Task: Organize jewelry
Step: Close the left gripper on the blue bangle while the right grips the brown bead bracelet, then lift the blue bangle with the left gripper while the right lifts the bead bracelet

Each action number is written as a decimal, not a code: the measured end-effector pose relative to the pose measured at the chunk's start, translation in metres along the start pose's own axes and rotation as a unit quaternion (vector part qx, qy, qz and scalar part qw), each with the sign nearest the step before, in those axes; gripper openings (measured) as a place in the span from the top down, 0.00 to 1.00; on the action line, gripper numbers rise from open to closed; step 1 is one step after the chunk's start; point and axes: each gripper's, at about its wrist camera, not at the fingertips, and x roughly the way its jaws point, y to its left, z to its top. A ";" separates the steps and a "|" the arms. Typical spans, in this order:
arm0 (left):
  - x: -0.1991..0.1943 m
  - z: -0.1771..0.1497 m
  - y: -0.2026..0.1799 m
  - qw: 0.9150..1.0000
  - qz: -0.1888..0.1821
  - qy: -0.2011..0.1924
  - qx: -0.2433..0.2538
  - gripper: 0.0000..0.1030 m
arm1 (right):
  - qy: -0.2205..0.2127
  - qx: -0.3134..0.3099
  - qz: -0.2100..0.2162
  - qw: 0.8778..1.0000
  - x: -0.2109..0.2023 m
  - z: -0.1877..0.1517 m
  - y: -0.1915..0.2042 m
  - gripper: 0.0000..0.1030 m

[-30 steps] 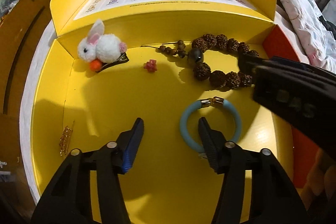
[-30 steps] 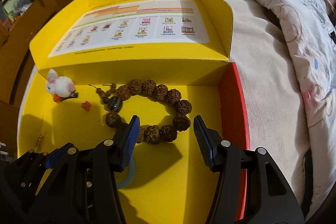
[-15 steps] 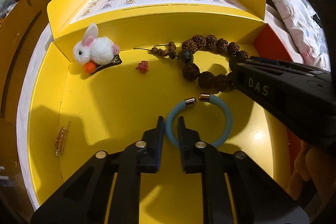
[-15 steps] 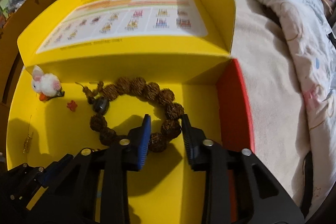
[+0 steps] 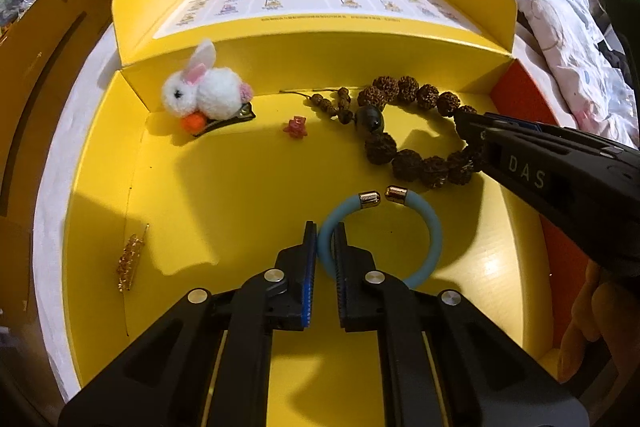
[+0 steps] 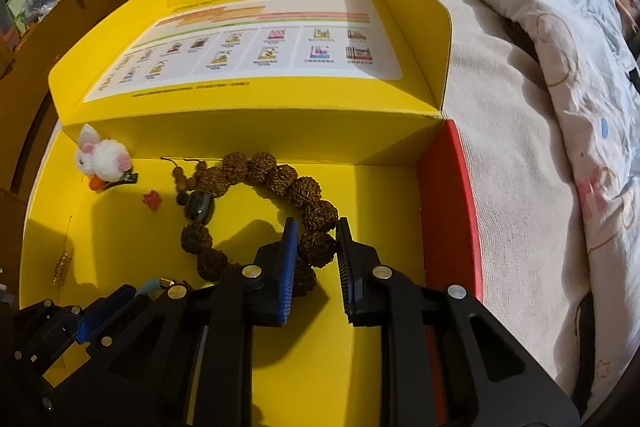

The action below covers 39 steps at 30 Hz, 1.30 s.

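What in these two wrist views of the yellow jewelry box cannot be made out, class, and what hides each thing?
- Blue bangle: right wrist view shows only its capped end, behind the left gripper.
- Brown bead bracelet: left wrist view, its right end is behind the right gripper.
- Print on the box lid: too small to read in both views.

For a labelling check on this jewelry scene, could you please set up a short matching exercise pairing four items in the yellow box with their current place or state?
Items:
1. light blue open bangle with gold end caps
2. brown bracelet of rough seed beads
3. white fluffy rabbit hair clip
4. small gold glittery clip

Place or state:
A. lying alone by the box's left wall
B. pinched between the left gripper pads
C. in the far left corner, beside a small red charm
D. one bead pinched between the right gripper pads

Pairs: 1-B, 2-D, 3-C, 4-A
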 end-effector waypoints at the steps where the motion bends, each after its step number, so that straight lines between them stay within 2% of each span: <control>1: -0.002 0.000 0.001 1.000 0.002 -0.003 0.000 0.92 | -0.003 -0.001 0.001 1.000 -0.003 0.000 0.001 0.81; 19: -0.035 -0.002 0.009 0.999 -0.004 -0.033 -0.014 0.92 | -0.059 -0.013 0.020 0.998 -0.063 0.003 0.016 0.81; 39: -0.079 -0.006 0.014 0.997 0.001 -0.069 -0.021 0.92 | -0.101 -0.027 0.017 0.994 -0.127 -0.004 0.027 0.81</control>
